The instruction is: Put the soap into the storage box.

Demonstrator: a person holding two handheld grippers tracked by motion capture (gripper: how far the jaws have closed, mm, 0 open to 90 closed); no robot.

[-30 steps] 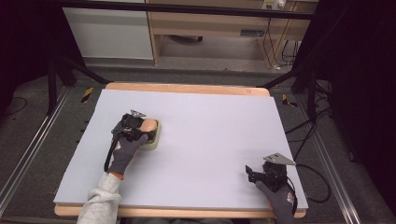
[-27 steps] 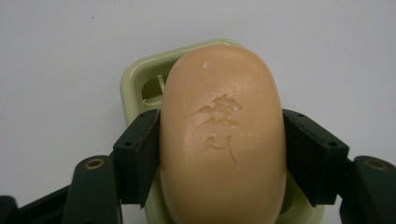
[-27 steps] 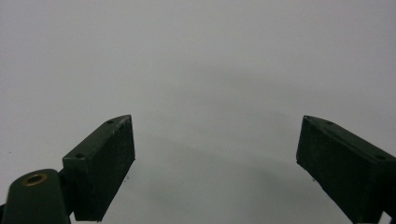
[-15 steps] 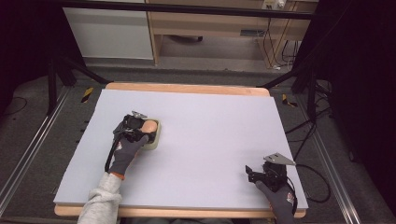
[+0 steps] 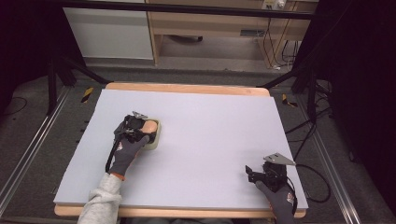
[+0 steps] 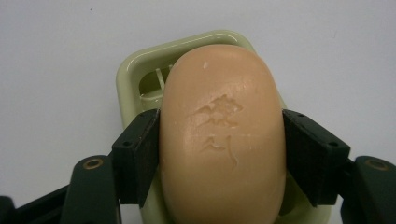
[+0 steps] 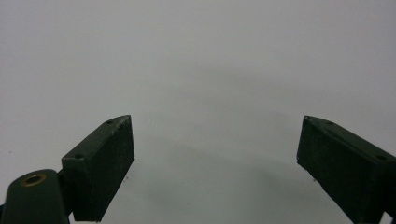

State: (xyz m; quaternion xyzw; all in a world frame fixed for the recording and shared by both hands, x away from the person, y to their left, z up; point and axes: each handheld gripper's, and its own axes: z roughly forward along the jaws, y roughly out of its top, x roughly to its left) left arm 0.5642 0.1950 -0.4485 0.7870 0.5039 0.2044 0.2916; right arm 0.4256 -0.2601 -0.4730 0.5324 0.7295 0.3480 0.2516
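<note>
**A grey-topped table and one soap dish**

We saw a table (image 5: 196,140) with a pale grey top and a wooden edge. A pale green soap dish (image 5: 156,136) lay directly on its left half. The right gripper (image 5: 254,171) rested on the top near the front right corner.

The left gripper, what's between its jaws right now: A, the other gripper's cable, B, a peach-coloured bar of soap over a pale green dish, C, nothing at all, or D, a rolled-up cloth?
B: in the left gripper view the left gripper has its two black jaws pressed against both sides of the bar of soap, which sits over the green soap dish.
</note>
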